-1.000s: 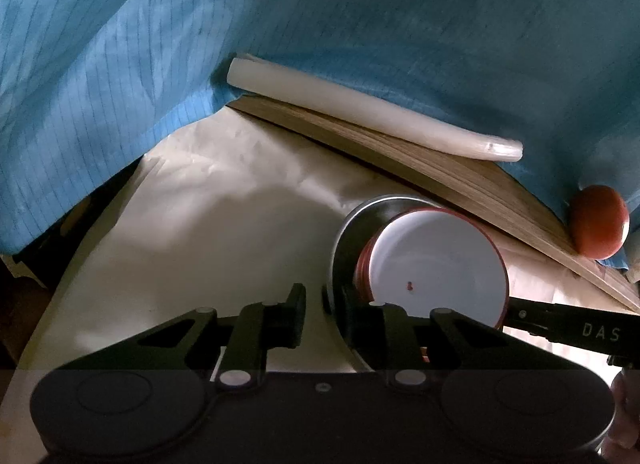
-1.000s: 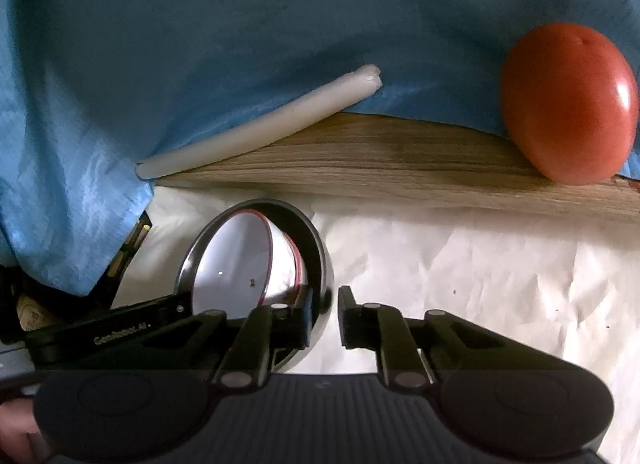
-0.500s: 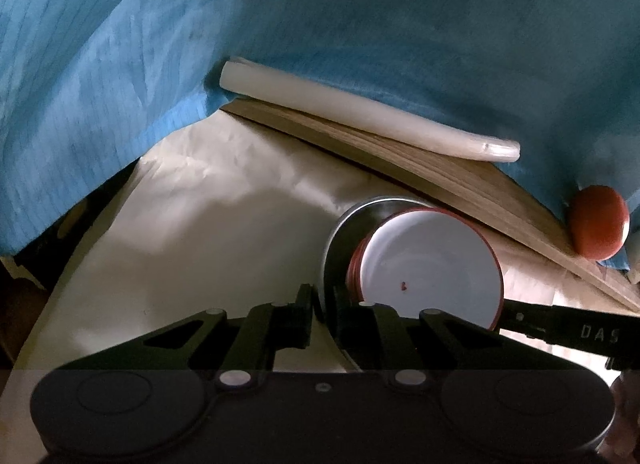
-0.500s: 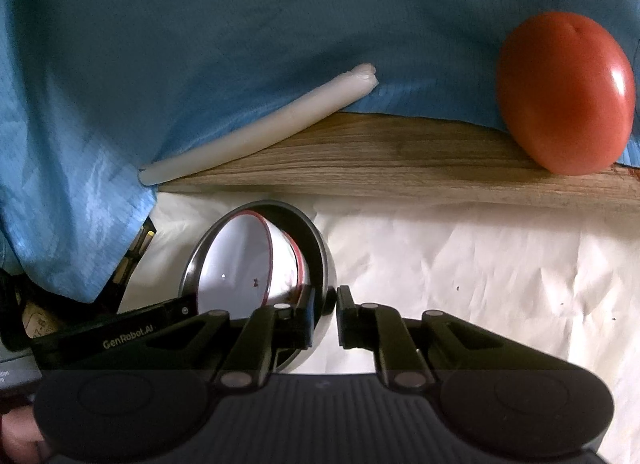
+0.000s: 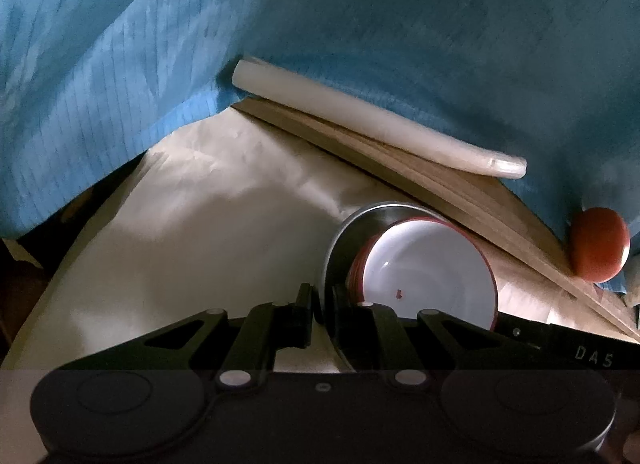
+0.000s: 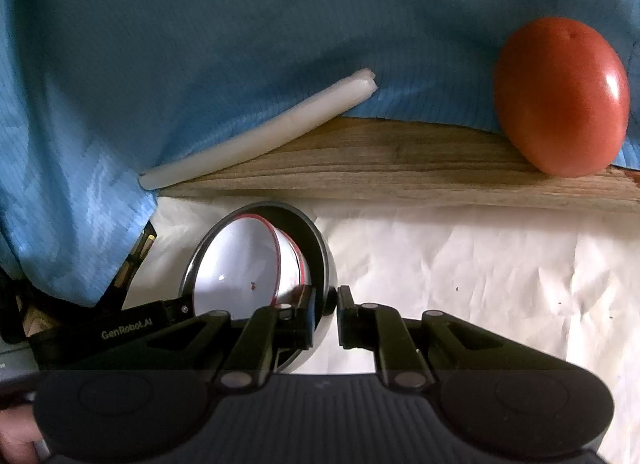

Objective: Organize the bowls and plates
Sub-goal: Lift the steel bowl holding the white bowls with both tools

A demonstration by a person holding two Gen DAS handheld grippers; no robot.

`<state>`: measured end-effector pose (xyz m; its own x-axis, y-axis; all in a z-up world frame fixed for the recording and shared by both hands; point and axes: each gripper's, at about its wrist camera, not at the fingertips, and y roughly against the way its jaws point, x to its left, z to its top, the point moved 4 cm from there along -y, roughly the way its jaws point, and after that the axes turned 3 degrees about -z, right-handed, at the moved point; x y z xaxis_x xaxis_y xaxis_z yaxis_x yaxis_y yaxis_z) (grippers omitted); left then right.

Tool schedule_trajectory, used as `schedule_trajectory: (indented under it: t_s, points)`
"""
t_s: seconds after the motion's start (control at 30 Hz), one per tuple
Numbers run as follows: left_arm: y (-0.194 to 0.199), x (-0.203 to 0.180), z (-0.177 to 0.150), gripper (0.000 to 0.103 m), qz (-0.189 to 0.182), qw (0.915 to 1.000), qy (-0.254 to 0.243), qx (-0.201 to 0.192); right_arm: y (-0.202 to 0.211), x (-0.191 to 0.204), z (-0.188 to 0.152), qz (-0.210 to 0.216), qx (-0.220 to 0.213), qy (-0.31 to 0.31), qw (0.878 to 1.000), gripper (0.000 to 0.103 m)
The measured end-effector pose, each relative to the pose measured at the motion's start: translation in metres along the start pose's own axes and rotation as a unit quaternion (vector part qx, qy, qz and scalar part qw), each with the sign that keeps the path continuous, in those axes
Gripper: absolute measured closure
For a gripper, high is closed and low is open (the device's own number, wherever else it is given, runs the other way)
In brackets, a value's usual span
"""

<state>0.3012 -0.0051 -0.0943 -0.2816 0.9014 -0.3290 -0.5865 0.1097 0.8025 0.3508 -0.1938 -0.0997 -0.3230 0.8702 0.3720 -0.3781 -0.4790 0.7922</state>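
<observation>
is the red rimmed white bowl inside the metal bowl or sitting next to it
Inside. The red-rimmed white bowl sits nested within the steel bowl, whose rim surrounds it; both grippers' jaws pinch that rim from opposite sides.

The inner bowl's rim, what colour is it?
Red, on a white bowl nested in the metal bowl; clearest in the right wrist view.

"DAS" on right gripper [image 5: 592, 356], "GenRobot.AI" on left gripper [image 6: 132, 330]
</observation>
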Motion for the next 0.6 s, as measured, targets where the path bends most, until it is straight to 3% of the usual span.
schedule_trajectory:
  t_s: [0.6]
  points:
    - [-0.0004,0.0037,-0.0006,0.094,0.0,1.0,0.002,-0.001,0.0027,0.0009,0.0009,0.0,-0.005,-0.001,1.0,0.091]
